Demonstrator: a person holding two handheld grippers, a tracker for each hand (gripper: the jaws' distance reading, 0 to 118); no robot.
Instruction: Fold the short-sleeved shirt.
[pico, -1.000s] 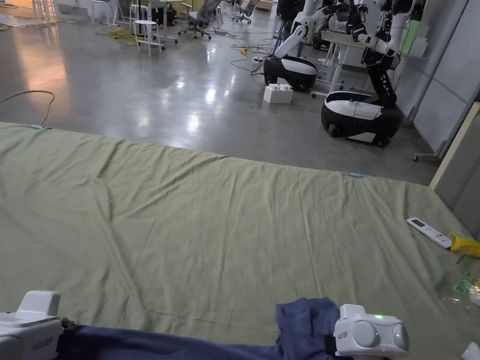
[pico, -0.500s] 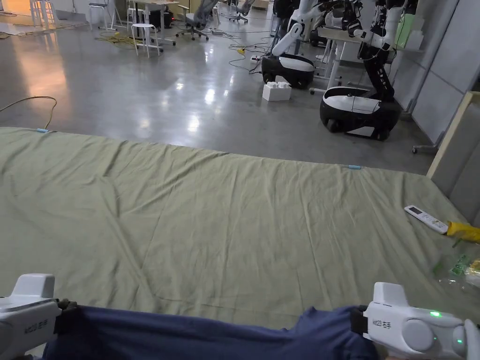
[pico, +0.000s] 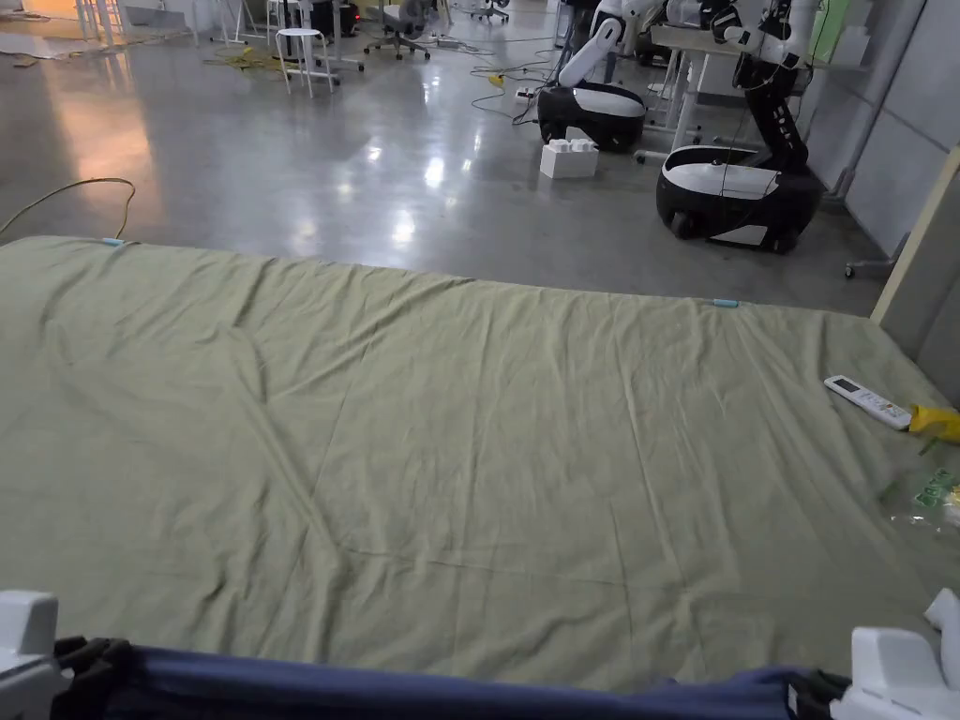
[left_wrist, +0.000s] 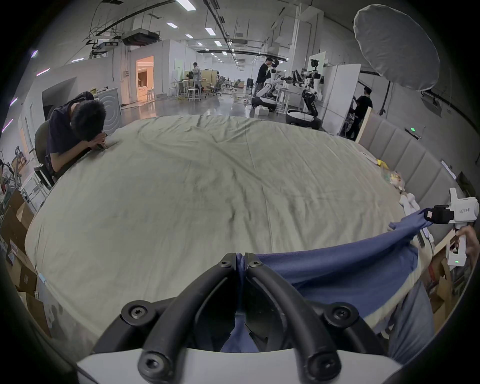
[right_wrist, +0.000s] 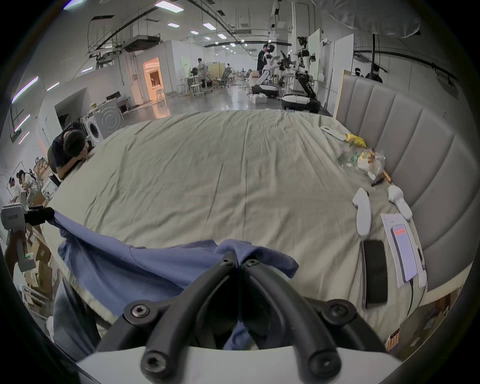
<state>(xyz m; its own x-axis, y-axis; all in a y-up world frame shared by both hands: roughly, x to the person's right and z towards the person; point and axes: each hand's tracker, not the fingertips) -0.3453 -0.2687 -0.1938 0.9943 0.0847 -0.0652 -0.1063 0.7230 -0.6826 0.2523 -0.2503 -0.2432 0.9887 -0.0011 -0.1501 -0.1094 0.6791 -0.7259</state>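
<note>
A blue short-sleeved shirt (pico: 422, 689) hangs stretched between my two grippers along the near edge of the green bed sheet (pico: 450, 450). My left gripper (left_wrist: 240, 257) is shut on one end of the shirt (left_wrist: 337, 272). My right gripper (right_wrist: 237, 261) is shut on the other end of the shirt (right_wrist: 145, 265), where the cloth bunches over the jaws. In the head view the left gripper (pico: 89, 656) sits at the bottom left corner and the right gripper (pico: 825, 689) at the bottom right. The shirt's lower part hangs off the bed edge.
A white remote (pico: 867, 401) and a yellow item (pico: 936, 422) lie at the sheet's right edge, with phones (right_wrist: 375, 270) and white controllers (right_wrist: 362, 215) near the headboard (right_wrist: 405, 166). A seated person (left_wrist: 75, 137) leans on the far left corner. Robots (pico: 736, 187) stand on the floor beyond.
Both grippers have moved apart and back toward the near edge, pulling the bunched shirt out into a taut band. The head camera has tilted.
</note>
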